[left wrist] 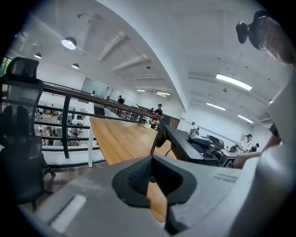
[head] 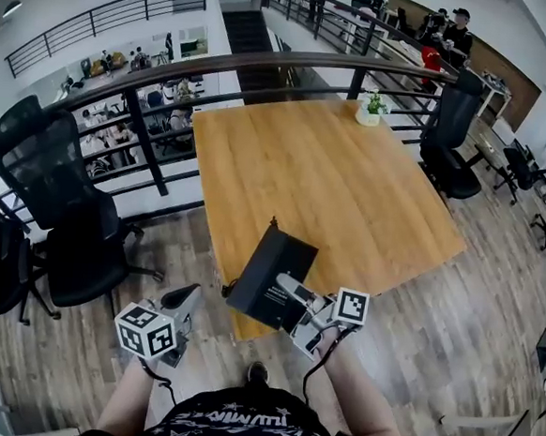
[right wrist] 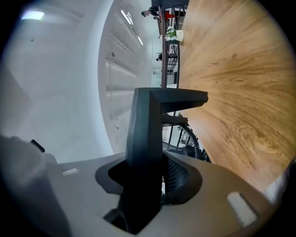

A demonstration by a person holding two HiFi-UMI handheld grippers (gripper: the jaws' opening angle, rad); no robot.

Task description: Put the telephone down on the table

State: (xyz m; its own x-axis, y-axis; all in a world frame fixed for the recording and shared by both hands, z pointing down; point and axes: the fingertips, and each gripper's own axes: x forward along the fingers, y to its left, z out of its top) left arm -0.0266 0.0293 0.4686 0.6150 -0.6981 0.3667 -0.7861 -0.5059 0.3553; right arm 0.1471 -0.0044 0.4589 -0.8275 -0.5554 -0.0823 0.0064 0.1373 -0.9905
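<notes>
As I look down through the head view, the right gripper [head: 290, 294] is clamped on the black telephone [head: 270, 273], which sits at lower centre of the frame, tilted and overlapping the near edge of the wooden table [head: 333, 170]. The right gripper view confirms the grip: a dark slab of the telephone [right wrist: 148, 129] stands between both jaws of the right gripper [right wrist: 148, 180], its coiled cord [right wrist: 192, 139] trailing to the right, with the table [right wrist: 240, 69] filling the right half of that frame.

My left gripper [head: 184, 299] sits at lower left of the head view, over the wood floor and short of the table's edge. In the left gripper view, the jaws of the left gripper [left wrist: 152, 180] stand slightly apart with nothing between them; a strip of tabletop shows through the gap. Beyond them, right of centre, the telephone [left wrist: 189, 146] appears held in the air above the table, not resting on it.

A small potted plant [head: 370, 109] stands at the table's far edge, in the upper middle of the head view. Black office chairs flank the table, one at far left [head: 58, 195] and one at upper right [head: 449, 132]. A dark railing [head: 266, 63] curves behind.
</notes>
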